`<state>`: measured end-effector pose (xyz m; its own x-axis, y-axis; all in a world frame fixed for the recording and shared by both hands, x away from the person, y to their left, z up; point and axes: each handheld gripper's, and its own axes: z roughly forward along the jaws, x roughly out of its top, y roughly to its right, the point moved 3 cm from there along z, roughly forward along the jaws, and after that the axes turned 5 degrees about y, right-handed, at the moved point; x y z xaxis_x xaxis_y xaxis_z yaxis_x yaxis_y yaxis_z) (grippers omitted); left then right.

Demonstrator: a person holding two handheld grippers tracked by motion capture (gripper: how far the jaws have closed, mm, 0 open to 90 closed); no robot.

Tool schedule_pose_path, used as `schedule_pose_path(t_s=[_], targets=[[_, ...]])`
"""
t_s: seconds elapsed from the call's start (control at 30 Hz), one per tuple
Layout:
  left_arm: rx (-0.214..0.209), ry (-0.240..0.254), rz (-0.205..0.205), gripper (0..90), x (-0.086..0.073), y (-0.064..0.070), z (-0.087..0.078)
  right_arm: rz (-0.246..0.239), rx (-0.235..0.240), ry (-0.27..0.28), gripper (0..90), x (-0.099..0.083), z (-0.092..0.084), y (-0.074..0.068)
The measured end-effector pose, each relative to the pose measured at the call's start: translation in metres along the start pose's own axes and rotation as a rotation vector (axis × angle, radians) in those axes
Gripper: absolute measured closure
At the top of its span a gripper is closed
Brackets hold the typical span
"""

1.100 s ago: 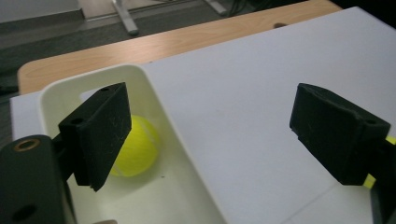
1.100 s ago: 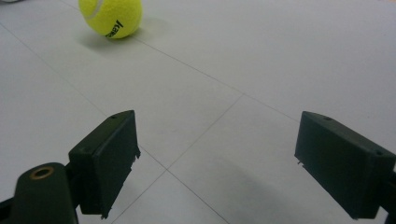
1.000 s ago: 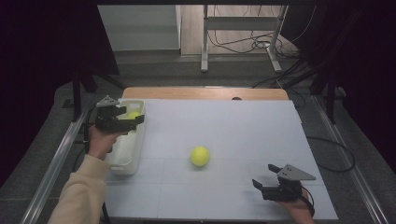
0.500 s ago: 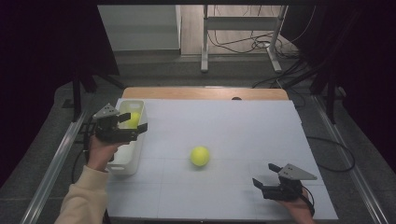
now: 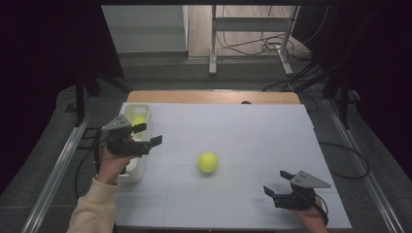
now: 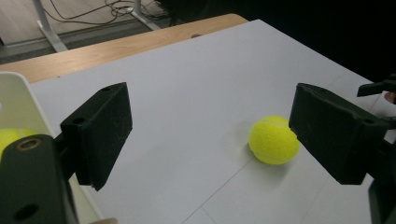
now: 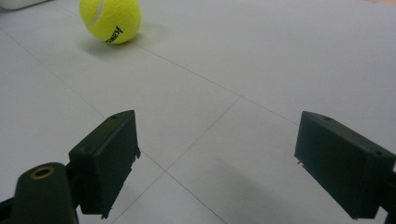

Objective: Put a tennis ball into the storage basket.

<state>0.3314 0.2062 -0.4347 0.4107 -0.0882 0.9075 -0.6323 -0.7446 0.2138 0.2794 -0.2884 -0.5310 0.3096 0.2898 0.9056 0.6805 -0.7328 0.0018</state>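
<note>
A yellow tennis ball (image 5: 208, 162) lies on the white table (image 5: 252, 131), near its middle. In the left gripper view the same ball (image 6: 274, 139) sits ahead of the jaws and to their right, well beyond the tips. My left gripper (image 5: 148, 134) hovers over the right rim of a white bin (image 5: 137, 167), open and empty, pointing toward the ball. A second yellow ball (image 5: 138, 121) rests in the bin's far end. My right gripper (image 5: 275, 182) stands open and empty at the near right of the table, with the ball (image 7: 110, 19) far ahead of it to its left.
The bin (image 6: 18, 100) runs along the table's left edge. A wooden strip (image 5: 214, 97) borders the far edge. Metal rails (image 5: 58, 170) flank the table, and cables (image 5: 252, 46) lie on the floor behind it.
My left gripper has moved from above the bin's far end toward the near side and slightly right, past the bin's rim. The right gripper and the ball on the table have not moved.
</note>
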Motion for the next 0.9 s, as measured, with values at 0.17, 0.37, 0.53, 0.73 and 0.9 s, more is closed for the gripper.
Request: schedule_pose_path(t_s=[0.17,0.37,0.53,0.73,0.9], targets=[[-0.040,-0.004,-0.020,14.2,-0.003,0.004,0.008,-0.001,-0.002,0.005,14.0,0.000,-0.001,0.000],[-0.055,-0.013,-0.009,14.1,-0.003,0.011,0.014,-0.005,-0.005,0.005,14.0,0.000,-0.002,0.000],[-0.062,-0.029,0.002,14.1,-0.005,0.015,0.019,-0.004,-0.012,-0.002,14.0,-0.001,-0.002,0.001],[-0.068,-0.046,0.021,14.0,-0.007,0.021,0.025,-0.008,-0.014,0.000,14.0,-0.001,-0.003,0.000],[-0.072,-0.054,0.032,13.9,-0.008,0.025,0.028,-0.008,-0.013,-0.001,14.0,-0.001,-0.003,0.000]])
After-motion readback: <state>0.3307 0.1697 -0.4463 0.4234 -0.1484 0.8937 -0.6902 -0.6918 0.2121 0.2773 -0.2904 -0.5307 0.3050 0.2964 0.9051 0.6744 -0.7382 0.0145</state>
